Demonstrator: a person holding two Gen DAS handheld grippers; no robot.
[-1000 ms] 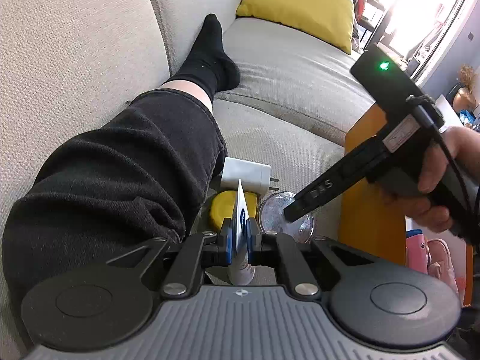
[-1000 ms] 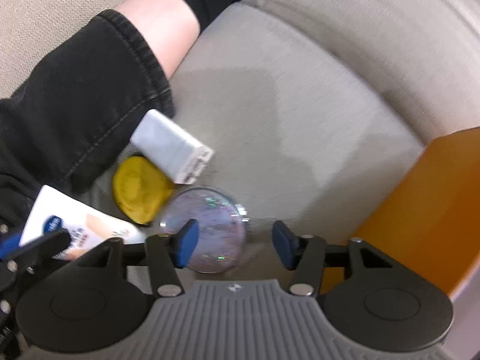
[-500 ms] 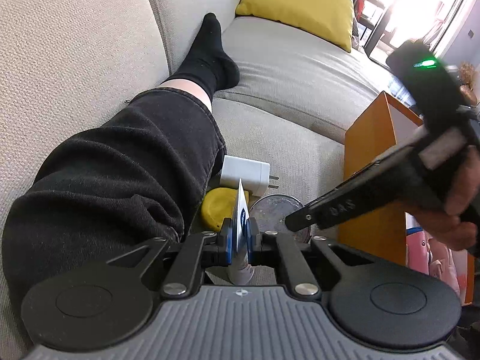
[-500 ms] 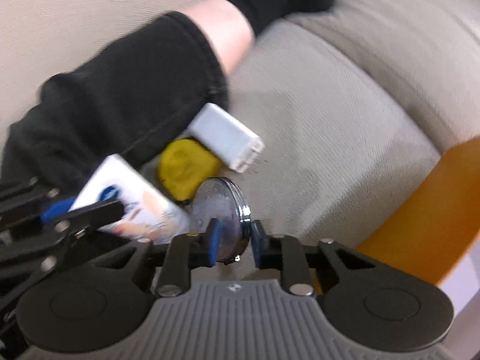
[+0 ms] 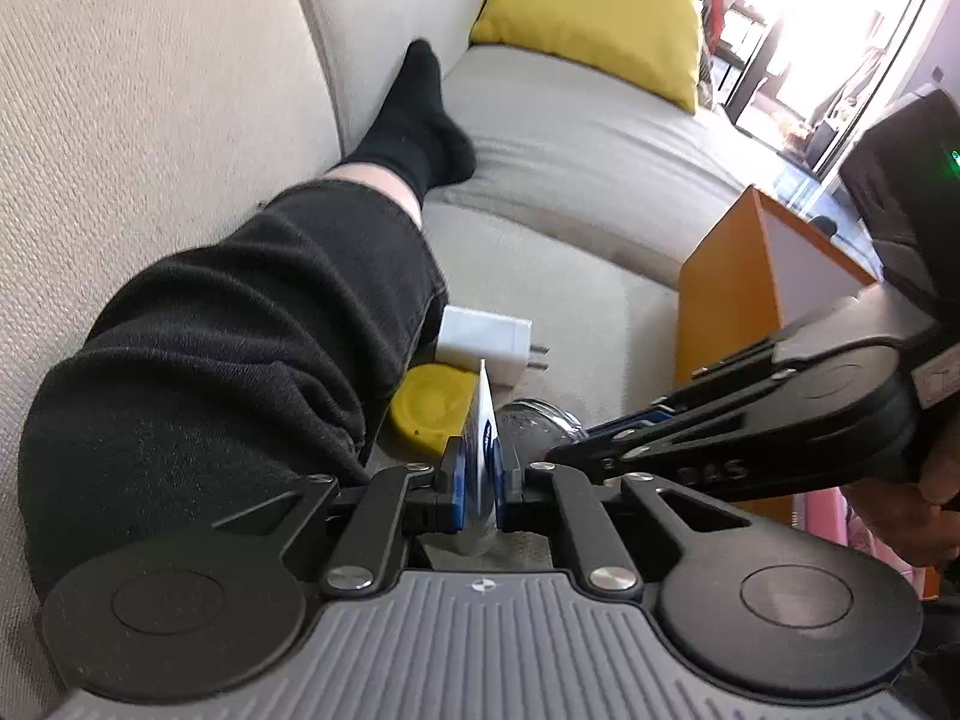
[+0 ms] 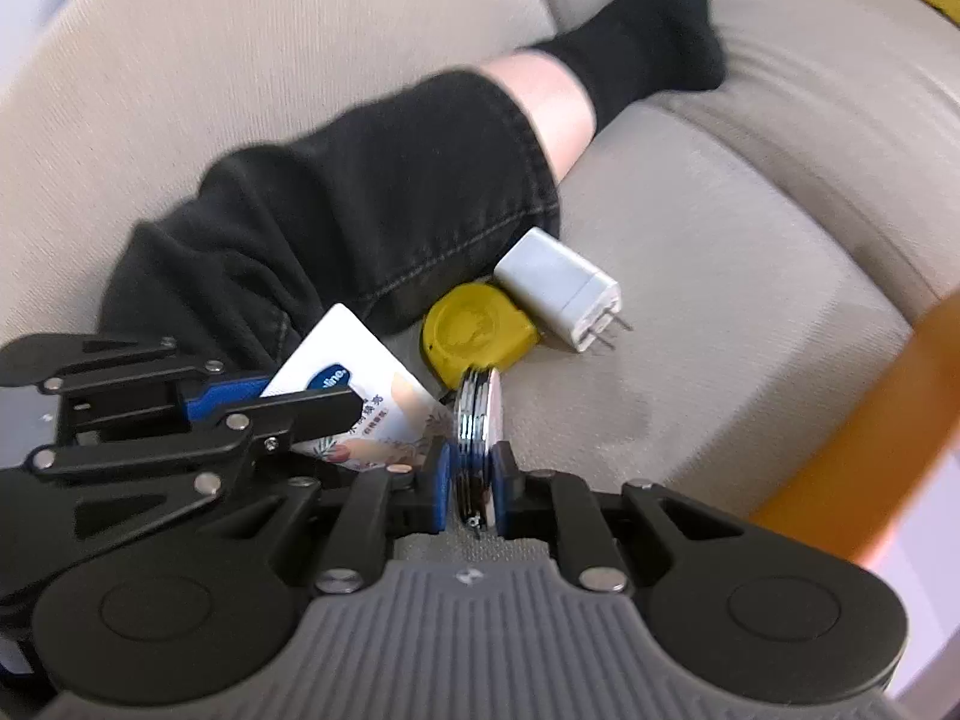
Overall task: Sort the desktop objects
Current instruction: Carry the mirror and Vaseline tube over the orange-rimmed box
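My left gripper (image 5: 478, 489) is shut on a white tissue pack with a blue logo (image 5: 480, 450), held edge-on; the pack also shows in the right wrist view (image 6: 354, 396). My right gripper (image 6: 471, 483) is shut on a round silver compact mirror (image 6: 477, 420), held on edge just above the sofa seat; its rim shows in the left wrist view (image 5: 540, 420). A yellow round tape measure (image 6: 474, 330) and a white charger plug (image 6: 561, 288) lie on the cushion beside a leg in black trousers (image 6: 360, 210).
An orange box (image 5: 729, 312) stands right of the objects, open at the top. A yellow cushion (image 5: 600, 18) sits at the far end of the beige sofa (image 5: 570, 138). A pink item (image 5: 834, 516) lies at the far right.
My right gripper has closed on the compact mirror and lifted it onto its edge. My left gripper keeps hold of the tissue pack and has barely moved.
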